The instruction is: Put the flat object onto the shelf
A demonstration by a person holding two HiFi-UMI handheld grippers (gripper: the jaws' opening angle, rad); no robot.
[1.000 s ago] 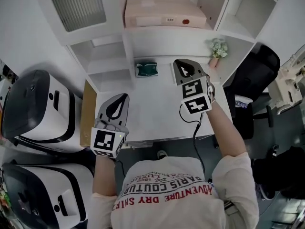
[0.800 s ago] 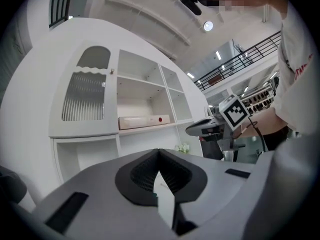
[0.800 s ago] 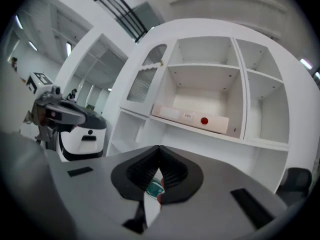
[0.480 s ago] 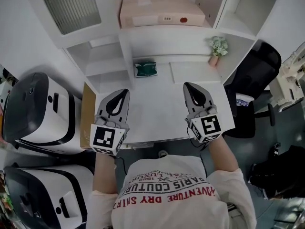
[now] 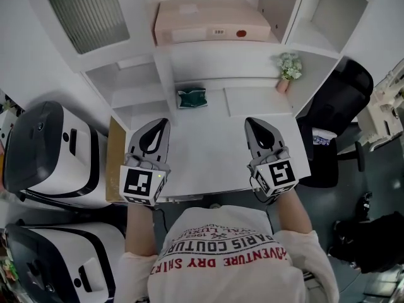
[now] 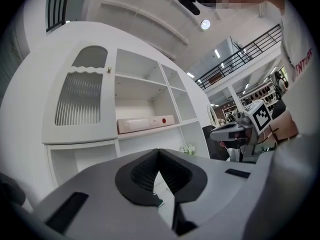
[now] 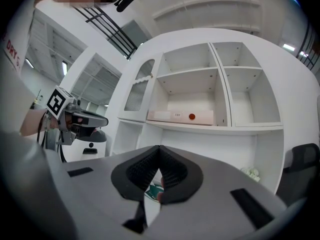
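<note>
White shelving rises behind a white desk. The flat pink box lies on the wide shelf above the desk, in the middle compartment, with its long side to the front. It is well apart from both claws.

The left gripper and the right gripper hang over the front half of the desk and both point toward the shelves. Each one has its jaws pressed together at the tips, and nothing is held between them.

The head view shows what lies on the desk under the box: a small green object near the back, and a little flower pot at the back right. It also shows two white machines to the left and a black chair to the right.

The gripper views show the box from the front. There one can see a red dot and a small label on its long face, and a ribbed door just to the left of its compartment. Each gripper view also shows the other gripper at its side. In the right gripper view, a bit of the green object appears in the slit below the closed tips.
</note>
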